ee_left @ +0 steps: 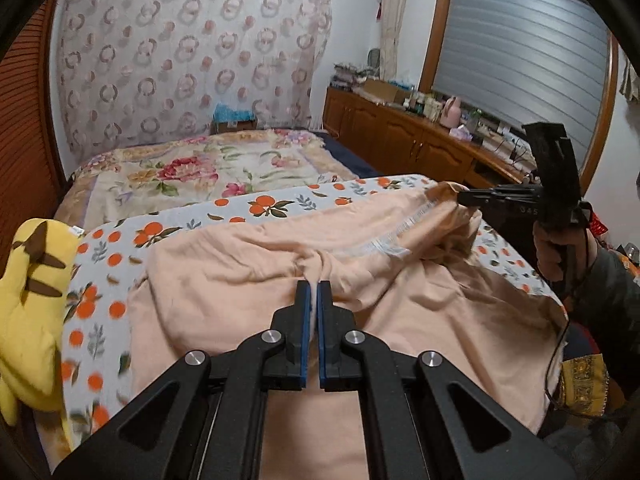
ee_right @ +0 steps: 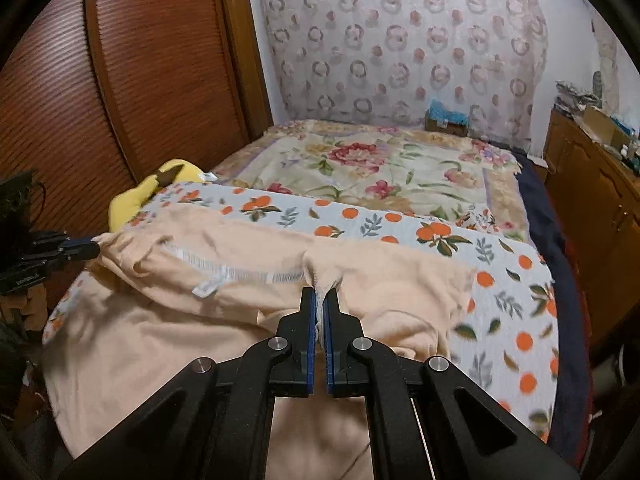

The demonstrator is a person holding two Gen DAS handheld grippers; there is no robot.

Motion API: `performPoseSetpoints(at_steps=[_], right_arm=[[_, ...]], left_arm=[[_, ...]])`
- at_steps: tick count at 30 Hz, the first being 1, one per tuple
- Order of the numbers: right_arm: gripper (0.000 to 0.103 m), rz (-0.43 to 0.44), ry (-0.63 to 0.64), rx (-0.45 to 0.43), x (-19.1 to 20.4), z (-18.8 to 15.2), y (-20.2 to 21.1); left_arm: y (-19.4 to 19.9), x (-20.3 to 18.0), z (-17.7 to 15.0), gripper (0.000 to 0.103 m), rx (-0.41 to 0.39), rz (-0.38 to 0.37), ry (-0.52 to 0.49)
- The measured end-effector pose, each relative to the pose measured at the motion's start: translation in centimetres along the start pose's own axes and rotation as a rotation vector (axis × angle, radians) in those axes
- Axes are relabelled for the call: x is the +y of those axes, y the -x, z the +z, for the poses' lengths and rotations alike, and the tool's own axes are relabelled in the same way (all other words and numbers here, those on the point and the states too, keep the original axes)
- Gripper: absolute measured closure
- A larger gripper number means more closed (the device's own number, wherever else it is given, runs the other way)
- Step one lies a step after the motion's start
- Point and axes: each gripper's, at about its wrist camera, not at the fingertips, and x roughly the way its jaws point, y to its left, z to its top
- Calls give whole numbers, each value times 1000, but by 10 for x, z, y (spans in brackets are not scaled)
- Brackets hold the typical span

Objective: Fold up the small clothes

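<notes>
A peach garment [ee_left: 420, 320] lies rumpled on an orange-print blanket [ee_left: 96, 292], a white printed band showing along its lifted edge. My left gripper [ee_left: 314, 286] is shut on a pinch of that edge. At the right of the left wrist view, a hand [ee_left: 554, 248] holds my right gripper [ee_left: 464, 199], which is shut on the edge's other end. In the right wrist view the right gripper [ee_right: 320, 294] pinches the peach garment [ee_right: 160, 320] just beside the band. The left gripper [ee_right: 94, 249] grips the far left end. The edge between them hangs raised off the bed.
A yellow plush toy [ee_left: 32, 312] sits at the blanket's left edge. A floral bedspread [ee_left: 200, 172] covers the bed beyond. A wooden cabinet [ee_left: 400, 136] with clutter runs along the right wall. A louvred wooden door [ee_right: 120, 80] stands on the left.
</notes>
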Motion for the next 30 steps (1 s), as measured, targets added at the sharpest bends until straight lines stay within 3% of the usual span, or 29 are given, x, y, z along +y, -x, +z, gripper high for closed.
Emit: performPoseSetpoints(at_steps=[10, 15, 18, 20, 23, 26, 30], right_arm=[[100, -6, 18, -84, 43, -54, 95], [100, 31, 11, -28, 58, -98, 114], [93, -14, 43, 39, 61, -123, 103], [73, -27, 42, 57, 57, -130, 99], [58, -43, 33, 37, 51, -129, 100], [51, -79, 32, 21, 49, -124, 98], [51, -111, 0, 26, 46, -121, 88]], left_arm=[[80, -21, -35, 99, -89, 31, 2], [82, -16, -64, 99, -46, 58, 32], [71, -10, -79, 97, 5, 77, 44], [68, -6, -86, 73, 17, 86, 56], [70, -1, -94, 50, 8, 88, 85], [67, 3, -96, 30, 2, 104, 111], [63, 5, -96, 28, -5, 134, 123]])
